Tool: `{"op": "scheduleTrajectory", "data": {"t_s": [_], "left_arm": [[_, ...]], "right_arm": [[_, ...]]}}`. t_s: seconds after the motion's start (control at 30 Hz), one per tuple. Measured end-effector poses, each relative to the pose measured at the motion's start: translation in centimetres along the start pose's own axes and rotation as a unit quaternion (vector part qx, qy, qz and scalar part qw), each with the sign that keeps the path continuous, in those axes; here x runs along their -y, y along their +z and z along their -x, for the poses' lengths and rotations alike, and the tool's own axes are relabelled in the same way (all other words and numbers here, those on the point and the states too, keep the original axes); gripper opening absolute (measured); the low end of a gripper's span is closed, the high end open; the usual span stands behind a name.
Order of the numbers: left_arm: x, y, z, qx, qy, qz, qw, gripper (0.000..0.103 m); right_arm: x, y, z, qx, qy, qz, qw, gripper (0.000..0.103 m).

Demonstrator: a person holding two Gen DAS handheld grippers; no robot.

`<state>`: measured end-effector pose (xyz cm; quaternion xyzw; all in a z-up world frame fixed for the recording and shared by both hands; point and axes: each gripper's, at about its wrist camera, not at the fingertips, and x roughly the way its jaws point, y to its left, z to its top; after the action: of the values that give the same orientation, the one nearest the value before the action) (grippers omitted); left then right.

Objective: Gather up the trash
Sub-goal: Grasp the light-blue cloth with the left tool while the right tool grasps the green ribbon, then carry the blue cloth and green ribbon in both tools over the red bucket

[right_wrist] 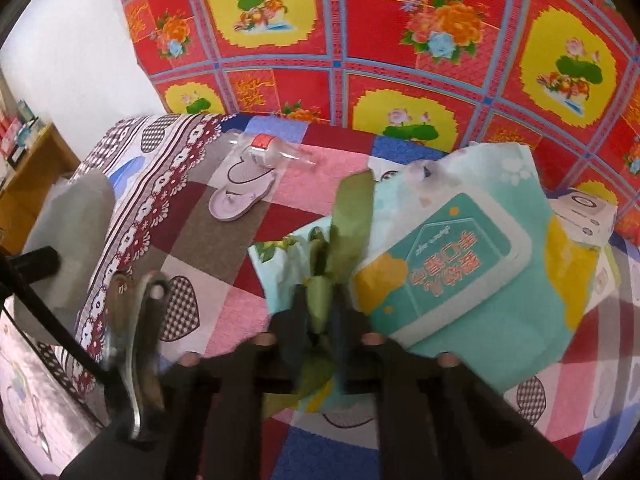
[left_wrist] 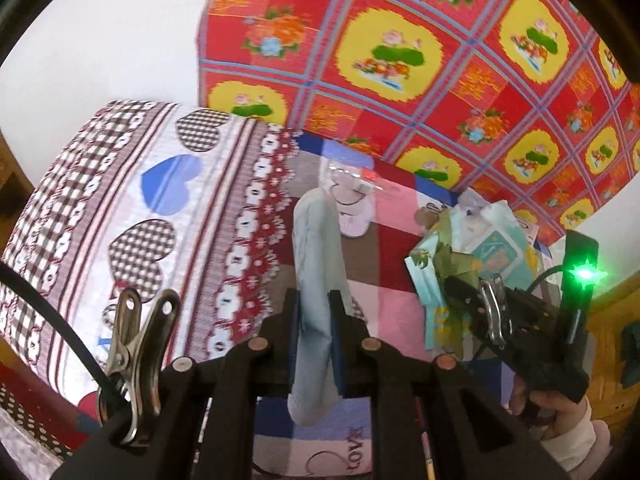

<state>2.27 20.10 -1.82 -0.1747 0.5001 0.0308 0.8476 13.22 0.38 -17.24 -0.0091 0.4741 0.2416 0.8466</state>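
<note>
Left gripper (left_wrist: 316,312) jaws clamp a pale sock (left_wrist: 316,248); right gripper (right_wrist: 320,300) jaws pinch the wipes packet (right_wrist: 460,272) by its crumpled edge at frame centre; we fear it slips loose.

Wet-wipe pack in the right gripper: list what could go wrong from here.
1. The right gripper pinches only a crumpled green edge of the teal wet-wipe pack; most of the pack hangs off to one side, so it may slip or tear free.
2. The left gripper clamps a long pale wrapper mid-length; its loose ends could snag.
3. A clear plastic bottle lies on the patchwork blanket and could be overlooked.
</note>
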Motion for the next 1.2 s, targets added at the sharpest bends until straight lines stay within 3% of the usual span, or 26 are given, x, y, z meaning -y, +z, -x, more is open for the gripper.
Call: {"op": "scheduleTrajectory", "data": {"t_s": [0.27, 0.57, 0.97, 1.2], "left_arm": [[-4.1, -0.6, 1.9, 0.012, 0.003, 0.016, 0.9998, 0.014], [-9.5, -1.1, 4.5, 0.031, 0.007, 0.024, 0.9992, 0.014], [-16.8, -0.3, 8.5, 0.053, 0.022, 0.02, 0.9982, 0.014], [-21.6, 0.6, 10.3, 0.068, 0.045, 0.053, 0.9953, 0.014]], "right_arm": [[-3.3, 0.9, 3.5, 0.044, 0.005, 0.0, 0.999, 0.003], [-10.3, 2.5, 6.8, 0.078, 0.045, 0.009, 0.996, 0.003], [-20.6, 3.5, 6.6, 0.091, 0.093, 0.036, 0.991, 0.003], [-26.5, 5.8, 5.6, 0.086, 0.132, 0.094, 0.983, 0.003]]}}
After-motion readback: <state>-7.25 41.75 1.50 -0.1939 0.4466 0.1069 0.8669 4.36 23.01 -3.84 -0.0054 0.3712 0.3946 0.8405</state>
